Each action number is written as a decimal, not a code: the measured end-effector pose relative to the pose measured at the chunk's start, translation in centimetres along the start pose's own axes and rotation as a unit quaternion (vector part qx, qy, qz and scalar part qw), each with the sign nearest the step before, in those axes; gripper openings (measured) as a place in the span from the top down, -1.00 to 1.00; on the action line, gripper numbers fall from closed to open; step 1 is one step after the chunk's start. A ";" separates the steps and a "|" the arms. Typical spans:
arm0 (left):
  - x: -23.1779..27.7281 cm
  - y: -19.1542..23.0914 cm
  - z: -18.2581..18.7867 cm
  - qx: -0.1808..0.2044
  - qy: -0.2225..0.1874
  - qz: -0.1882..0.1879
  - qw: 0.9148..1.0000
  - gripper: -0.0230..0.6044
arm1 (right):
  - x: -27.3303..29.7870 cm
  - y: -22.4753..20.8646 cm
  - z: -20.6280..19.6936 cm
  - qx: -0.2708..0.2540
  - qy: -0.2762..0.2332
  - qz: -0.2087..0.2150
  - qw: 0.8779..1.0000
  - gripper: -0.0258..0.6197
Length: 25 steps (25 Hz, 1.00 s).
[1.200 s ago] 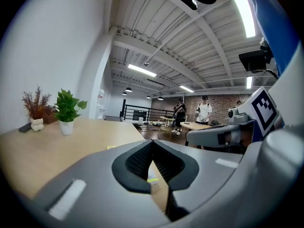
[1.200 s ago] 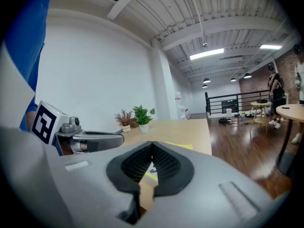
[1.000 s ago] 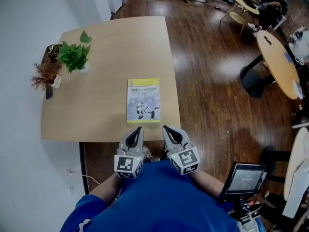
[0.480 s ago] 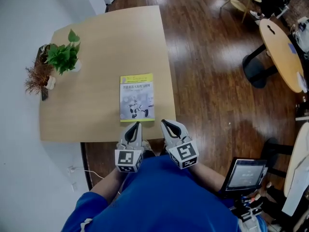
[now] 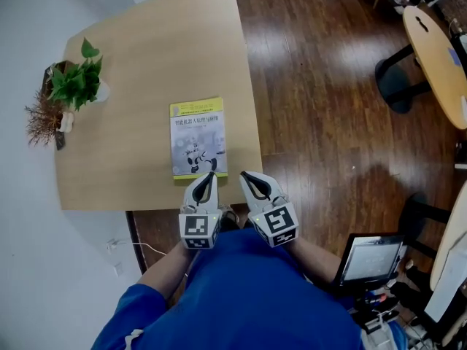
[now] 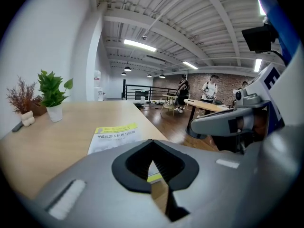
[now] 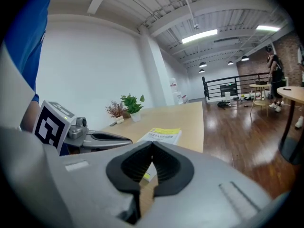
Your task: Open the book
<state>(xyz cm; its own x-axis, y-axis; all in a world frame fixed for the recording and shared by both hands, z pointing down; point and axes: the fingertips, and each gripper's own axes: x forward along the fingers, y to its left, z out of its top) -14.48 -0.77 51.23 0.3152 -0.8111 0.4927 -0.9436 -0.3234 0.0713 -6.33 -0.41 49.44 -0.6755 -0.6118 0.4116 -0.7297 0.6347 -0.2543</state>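
- Two hand-held grippers sit side by side at the lower middle of the head view, at the near edge of the desk [image 5: 139, 57]. They are the left hand-held gripper [image 5: 210, 175] and the right hand-held gripper [image 5: 244, 175].
- In its own view the left hand-held gripper [image 6: 152, 144] has its jaws pressed together at the tips, with nothing between them.
- The right hand-held gripper [image 7: 152, 146] is likewise closed tip to tip and empty.
- The book [image 5: 198, 138] lies closed and flat, cover up, in the lower right part of the desk, with its yellow band at the far end.
- In the head view the left tip overlaps the book's near edge, though whether it touches cannot be told. The right tip sits just right of the book's lower right corner.
- A green plant [image 5: 75, 84] in a white pot and a dried plant [image 5: 40, 115] stand at the desk's left edge, well apart from the book.
- Bare desk surrounds the book on its left and far sides.
- Right of the desk is the wooden floor [image 5: 321, 86], with a round table [image 5: 438, 57] at the upper right.
- A screen [image 5: 368, 259] shows at the lower right, and a white cable [image 5: 135, 247] at the lower left.
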 end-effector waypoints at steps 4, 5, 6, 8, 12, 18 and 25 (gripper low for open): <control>1.7 0.0 -1.6 0.018 0.027 0.003 0.999 0.90 | 0.7 -0.8 -0.7 0.009 0.009 0.008 1.000 0.91; 2.1 0.0 -1.8 0.025 0.035 0.005 0.999 0.90 | 0.8 -1.0 -0.8 0.010 0.011 0.010 1.000 0.91; 2.4 -0.1 -2.0 0.032 0.043 0.006 0.999 0.90 | 0.8 -1.3 -0.9 0.012 0.013 0.010 1.000 0.91; 2.9 -0.2 -2.4 0.042 0.056 0.008 0.998 0.90 | 0.9 -1.9 -0.8 0.015 0.014 0.007 1.000 0.91; 4.0 -0.7 -3.4 0.052 0.081 0.004 0.995 0.90 | 0.8 -2.9 -1.3 0.021 0.018 0.003 1.000 0.91; 5.9 -1.6 -4.1 0.063 0.111 -0.002 0.992 0.62 | 0.6 -4.6 -1.7 0.035 0.022 -0.003 0.999 0.91; 7.8 -1.4 -5.3 0.079 0.153 0.019 0.985 0.44 | 0.4 -6.1 -2.2 0.046 0.026 -0.006 0.999 0.91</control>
<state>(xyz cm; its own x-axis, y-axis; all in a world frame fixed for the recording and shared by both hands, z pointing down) -11.28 -4.04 59.59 0.2114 -0.6479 0.7319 -0.9190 -0.3868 -0.0770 -1.96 -3.51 53.09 -0.6618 -0.5920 0.4599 -0.7461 0.5799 -0.3271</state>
